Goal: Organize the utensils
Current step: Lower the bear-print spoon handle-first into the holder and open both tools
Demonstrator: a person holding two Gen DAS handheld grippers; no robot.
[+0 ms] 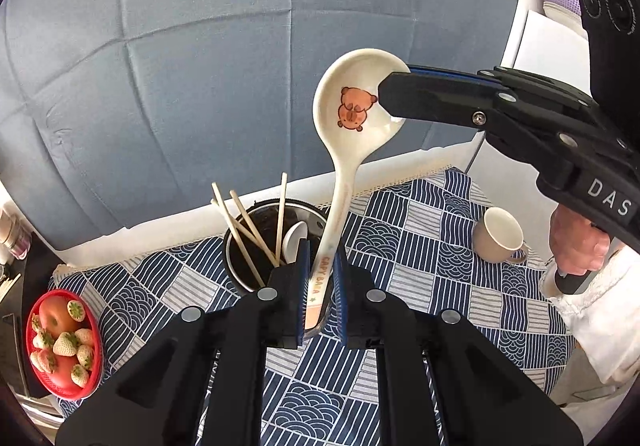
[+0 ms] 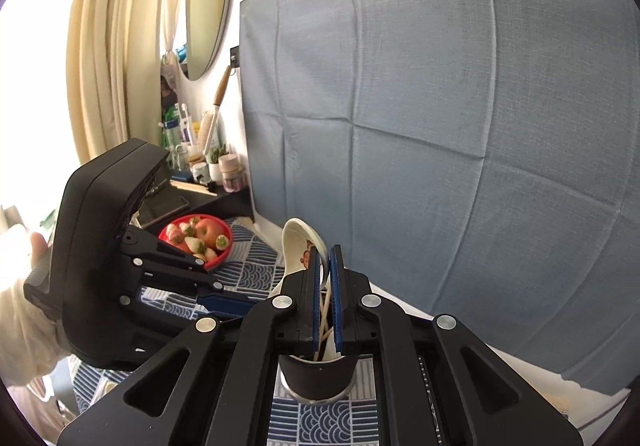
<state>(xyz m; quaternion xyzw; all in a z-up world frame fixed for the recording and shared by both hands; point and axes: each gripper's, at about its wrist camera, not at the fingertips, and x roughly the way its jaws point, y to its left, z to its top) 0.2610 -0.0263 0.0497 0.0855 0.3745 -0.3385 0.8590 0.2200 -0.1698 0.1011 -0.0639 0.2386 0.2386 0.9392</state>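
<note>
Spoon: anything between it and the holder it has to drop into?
Nothing blocks the way. The spoon hangs beside the holder, held by the left gripper and the right gripper. The holder's mouth is partly filled by chopsticks and a small white spoon.

The counter is covered by a blue-and-white patchwork cloth with wave and stripe patterns. On it stand a dark utensil holder with chopsticks and a small white spoon inside, a cream cup to its right, and a red basket of strawberries and an apple at the left edge.
</note>
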